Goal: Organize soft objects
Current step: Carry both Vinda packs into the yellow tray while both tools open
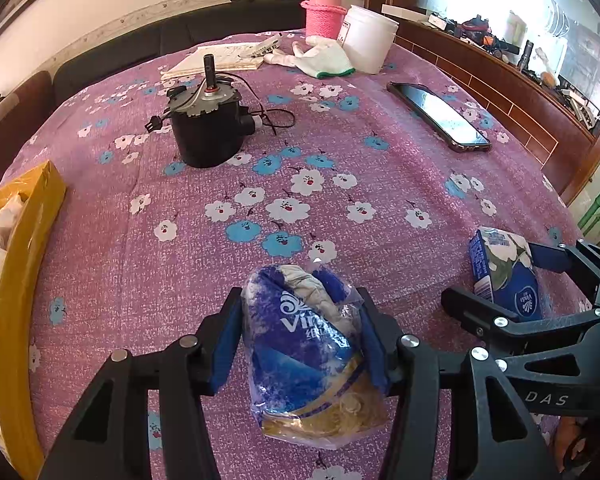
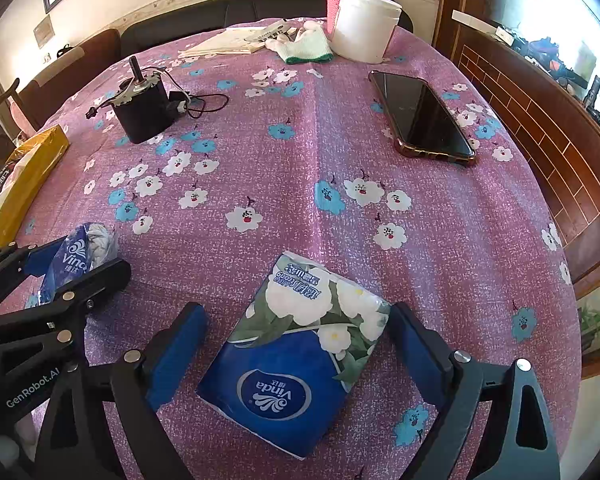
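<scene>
left fingers [image 1: 300, 336] clamp crumpled tissue pack [image 1: 312, 356] | right fingers [image 2: 296, 340] spread around flat tissue pack [image 2: 296, 356] | yellow box [image 1: 24, 264] left

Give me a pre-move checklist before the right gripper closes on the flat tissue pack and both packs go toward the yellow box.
1. Left gripper pinching the crumpled tissue pack: ok, both pads press its sides.
2. Right gripper open around the flat tissue pack: ok.
3. Flat pack centred between the pads: not ok, closer to the right pad.
4. Grippers apart from each other: ok.
5. Cloth bare between the left gripper and the yellow box: ok.
6. Room inside the box: cannot tell.
</scene>
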### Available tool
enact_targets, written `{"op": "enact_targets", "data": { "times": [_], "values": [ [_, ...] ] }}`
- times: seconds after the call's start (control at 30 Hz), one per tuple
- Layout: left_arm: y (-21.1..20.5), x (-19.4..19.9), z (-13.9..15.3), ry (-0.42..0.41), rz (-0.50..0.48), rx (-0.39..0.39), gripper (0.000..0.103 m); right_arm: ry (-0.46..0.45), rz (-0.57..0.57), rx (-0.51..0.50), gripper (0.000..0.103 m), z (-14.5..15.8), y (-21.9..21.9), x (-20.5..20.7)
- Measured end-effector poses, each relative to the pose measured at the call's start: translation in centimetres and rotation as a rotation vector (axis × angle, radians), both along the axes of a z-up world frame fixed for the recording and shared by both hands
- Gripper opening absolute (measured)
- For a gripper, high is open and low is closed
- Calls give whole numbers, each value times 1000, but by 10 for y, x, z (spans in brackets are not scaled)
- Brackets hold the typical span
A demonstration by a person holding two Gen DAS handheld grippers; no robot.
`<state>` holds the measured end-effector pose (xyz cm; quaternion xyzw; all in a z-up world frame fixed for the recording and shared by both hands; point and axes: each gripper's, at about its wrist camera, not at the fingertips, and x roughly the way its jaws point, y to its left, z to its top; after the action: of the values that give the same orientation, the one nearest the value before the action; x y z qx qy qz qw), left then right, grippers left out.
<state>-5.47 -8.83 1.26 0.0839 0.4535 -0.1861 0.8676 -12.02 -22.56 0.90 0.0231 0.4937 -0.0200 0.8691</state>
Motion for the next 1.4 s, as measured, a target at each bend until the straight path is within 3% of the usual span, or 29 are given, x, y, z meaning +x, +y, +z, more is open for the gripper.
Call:
{"op": "enact_targets", "data": {
  "times": [0.57, 0.6, 0.7, 0.8, 1.1, 1.4],
  "values": [
    [5, 2, 0, 5, 8, -27, 53, 6, -13, -1, 97, -1, 0, 0],
    [5, 2, 0, 5, 10, -29, 53, 6, -17, 0, 95, -1, 0, -2],
    [7, 2, 0, 7, 13, -40, 52, -13, -18, -10, 67, 6, 2, -8],
    [13, 3, 2, 20, 11, -86, 51, -6, -20, 7, 62, 10, 1, -14],
    [72, -18, 40, 4, 61, -256, 51, -34, -15, 55, 61, 29, 6, -31],
    [181, -56, 78, -70, 209, -340, 51, -120, 150, 115, 61, 67, 79, -27]
  ]
}}
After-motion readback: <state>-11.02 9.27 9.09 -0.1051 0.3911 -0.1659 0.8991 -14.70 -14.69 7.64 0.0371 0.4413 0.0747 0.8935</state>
